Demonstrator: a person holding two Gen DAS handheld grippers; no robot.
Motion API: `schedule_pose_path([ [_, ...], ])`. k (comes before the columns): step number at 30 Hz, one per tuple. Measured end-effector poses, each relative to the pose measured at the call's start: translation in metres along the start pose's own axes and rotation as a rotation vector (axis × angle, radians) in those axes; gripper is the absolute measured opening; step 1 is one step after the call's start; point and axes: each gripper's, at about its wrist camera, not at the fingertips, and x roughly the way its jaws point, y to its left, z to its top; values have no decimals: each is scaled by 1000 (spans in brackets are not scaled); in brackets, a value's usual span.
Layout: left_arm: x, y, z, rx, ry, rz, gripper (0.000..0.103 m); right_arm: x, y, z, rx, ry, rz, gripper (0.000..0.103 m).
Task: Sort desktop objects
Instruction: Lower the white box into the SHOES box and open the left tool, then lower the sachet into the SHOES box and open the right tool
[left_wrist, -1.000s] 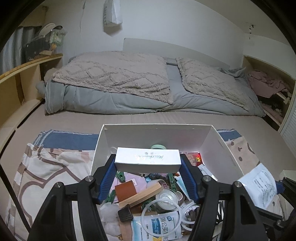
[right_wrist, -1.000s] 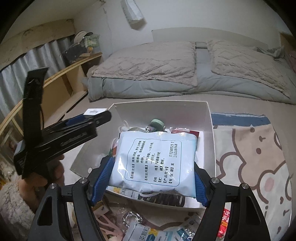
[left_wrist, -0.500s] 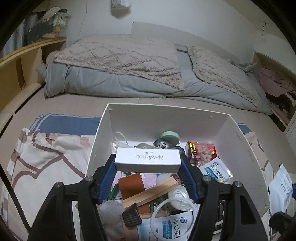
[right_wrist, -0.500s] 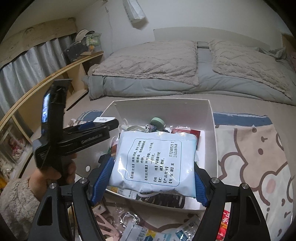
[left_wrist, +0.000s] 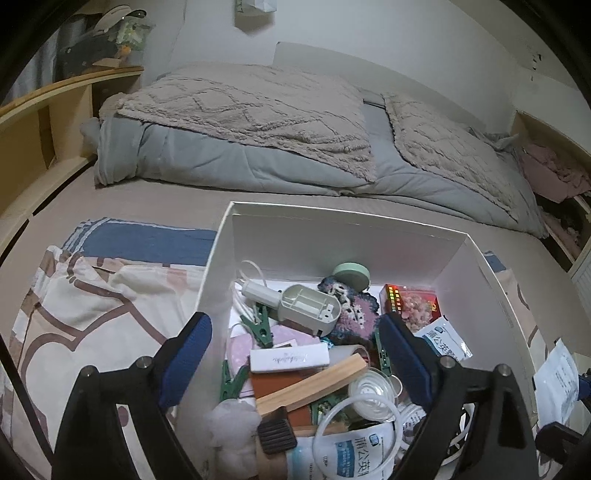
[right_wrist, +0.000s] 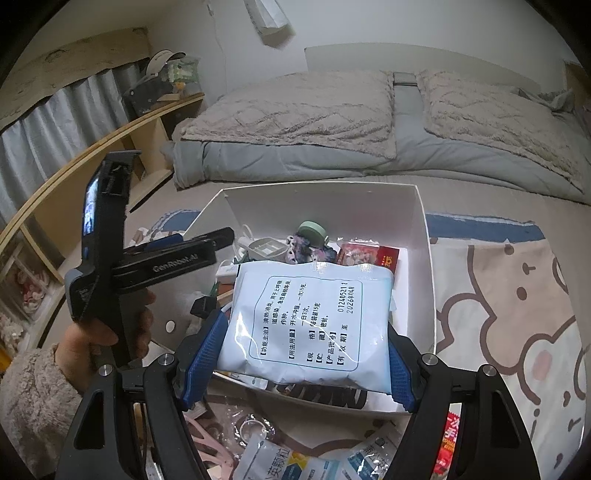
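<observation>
Left tongs (left_wrist: 293, 354) just released, white carton (left_wrist: 289, 360) dropped between, right tongs (right_wrist: 303, 360) clenching sachet (right_wrist: 310, 326)

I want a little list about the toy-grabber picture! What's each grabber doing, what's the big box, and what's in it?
left hand-held gripper: open above the box, jaws just opened, nothing gripped
slim white box: lying loose on the pile inside
right hand-held gripper: shut on a white medicine sachet
container: white cardboard box, open top
also inside: green clothes pegs, wooden block, round green tin
</observation>
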Motion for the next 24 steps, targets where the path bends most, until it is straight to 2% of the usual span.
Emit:
schedule_pose_path([
  [6,-14,6,4,21,-25,13,93,2,-6,7,27,-7,-1,78],
  [17,-30,10,15,68,-71,20,93,12,-16,44,64,-32,-22,78],
  [24,-31,12,15,95,-87,17,93,32,-25,60,97,0,-37,78],
])
